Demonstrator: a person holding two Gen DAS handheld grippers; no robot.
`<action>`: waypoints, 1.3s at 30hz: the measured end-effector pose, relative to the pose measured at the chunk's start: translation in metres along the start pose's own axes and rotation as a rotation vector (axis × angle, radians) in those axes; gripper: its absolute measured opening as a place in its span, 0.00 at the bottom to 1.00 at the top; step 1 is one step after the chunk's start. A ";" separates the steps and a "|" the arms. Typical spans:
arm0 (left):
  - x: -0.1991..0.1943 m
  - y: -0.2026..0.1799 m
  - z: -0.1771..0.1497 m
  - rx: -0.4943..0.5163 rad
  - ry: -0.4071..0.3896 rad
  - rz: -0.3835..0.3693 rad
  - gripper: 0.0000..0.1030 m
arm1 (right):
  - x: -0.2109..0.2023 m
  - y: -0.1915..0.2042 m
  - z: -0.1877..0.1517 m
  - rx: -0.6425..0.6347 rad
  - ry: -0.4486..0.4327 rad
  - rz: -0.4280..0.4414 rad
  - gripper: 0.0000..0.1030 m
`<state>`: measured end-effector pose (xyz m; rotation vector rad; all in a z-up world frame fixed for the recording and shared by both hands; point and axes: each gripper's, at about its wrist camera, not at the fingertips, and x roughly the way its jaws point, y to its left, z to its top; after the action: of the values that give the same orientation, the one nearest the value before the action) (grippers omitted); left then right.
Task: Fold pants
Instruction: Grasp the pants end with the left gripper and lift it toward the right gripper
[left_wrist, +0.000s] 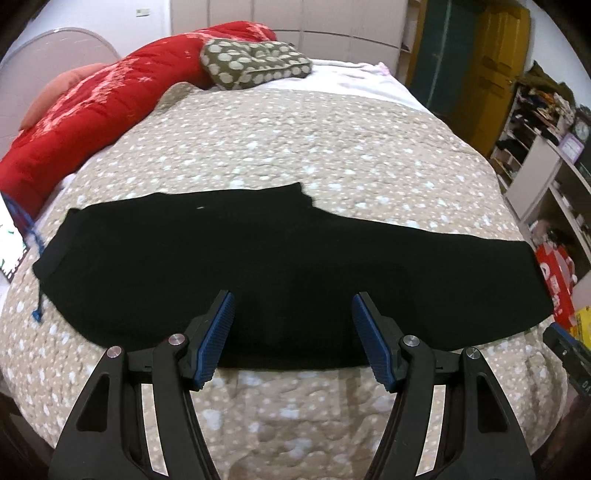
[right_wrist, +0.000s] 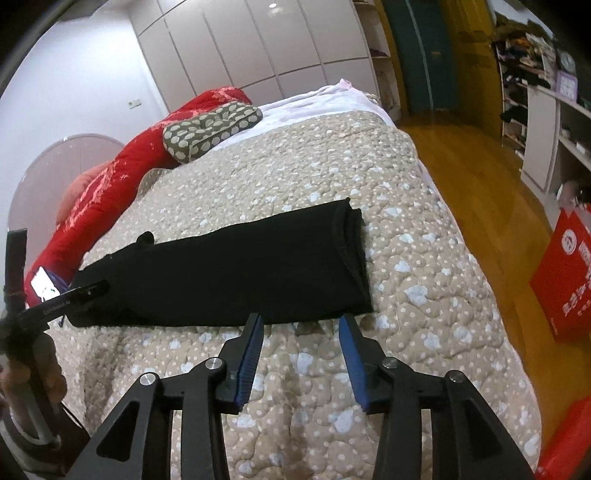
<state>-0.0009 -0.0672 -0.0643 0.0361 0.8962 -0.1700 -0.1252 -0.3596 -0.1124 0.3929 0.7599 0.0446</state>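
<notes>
Black pants (left_wrist: 258, 266) lie flat across the beige dotted quilt (left_wrist: 295, 140), folded lengthwise leg on leg, waist at the left, leg ends at the right. My left gripper (left_wrist: 293, 306) is open and empty, its blue pads (left_wrist: 221, 325) over the pants' near edge at mid-length. In the right wrist view the pants (right_wrist: 236, 273) run from left to the stacked leg ends (right_wrist: 354, 258). My right gripper (right_wrist: 301, 325) is open and empty, fingertips just short of the near edge by the leg ends. The left gripper's body (right_wrist: 62, 299) shows at the left.
A red blanket (left_wrist: 92, 110) and a green dotted cushion (left_wrist: 255, 62) lie at the head of the bed. Wooden floor (right_wrist: 480, 177), shelves (right_wrist: 535, 92) and a red bag (right_wrist: 565, 273) are to the right of the bed.
</notes>
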 end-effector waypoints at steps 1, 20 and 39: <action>0.001 -0.004 0.001 0.008 -0.001 -0.004 0.64 | 0.000 -0.002 -0.001 0.006 0.004 0.001 0.41; 0.052 -0.157 0.049 0.264 0.153 -0.323 0.64 | 0.020 -0.039 -0.002 0.179 -0.025 0.136 0.45; 0.098 -0.276 0.065 0.561 0.292 -0.449 0.64 | 0.044 -0.047 0.012 0.272 -0.060 0.196 0.47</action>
<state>0.0646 -0.3590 -0.0895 0.3908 1.1149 -0.8500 -0.0898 -0.3990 -0.1510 0.7245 0.6674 0.1130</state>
